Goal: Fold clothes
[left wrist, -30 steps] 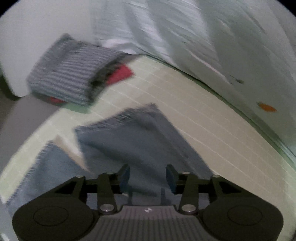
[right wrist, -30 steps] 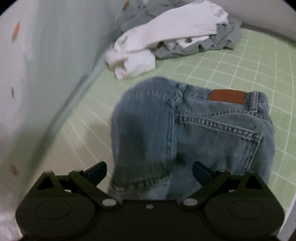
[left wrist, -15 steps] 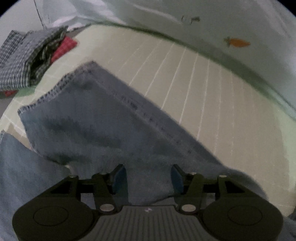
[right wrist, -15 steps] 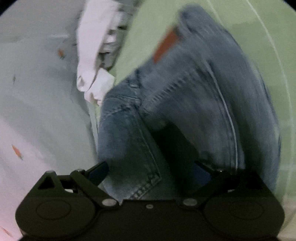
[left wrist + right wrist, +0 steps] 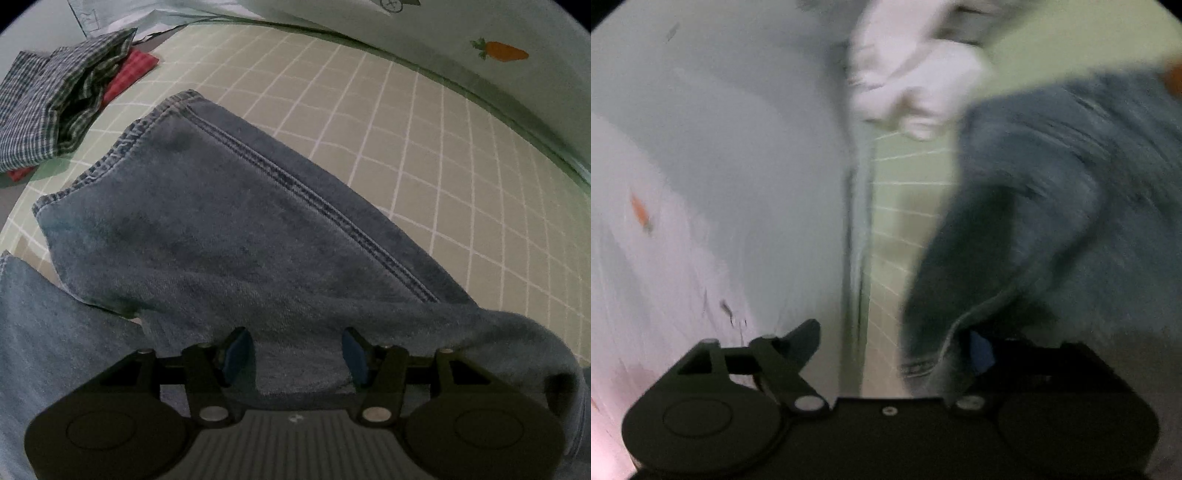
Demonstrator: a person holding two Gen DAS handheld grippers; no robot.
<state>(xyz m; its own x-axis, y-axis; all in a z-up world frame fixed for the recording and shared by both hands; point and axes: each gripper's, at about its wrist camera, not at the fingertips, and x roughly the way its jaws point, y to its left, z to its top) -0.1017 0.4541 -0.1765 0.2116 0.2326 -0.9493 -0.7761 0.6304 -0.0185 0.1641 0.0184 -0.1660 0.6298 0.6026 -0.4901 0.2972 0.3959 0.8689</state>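
No readable text; the blurred right view perhaps hides some.

One pair of blue jeans (image 5: pixel 236 236) lies on one green checked sheet (image 5: pixel 424 155). One folded plaid shirt (image 5: pixel 48 107) sits atop one red cloth (image 5: pixel 129 74). One white garment (image 5: pixel 916 81) lies crumpled.

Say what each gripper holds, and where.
Nothing held. Left gripper, just opening, straddles a jeans fold; right gripper, just closing, is open at the jeans' edge.
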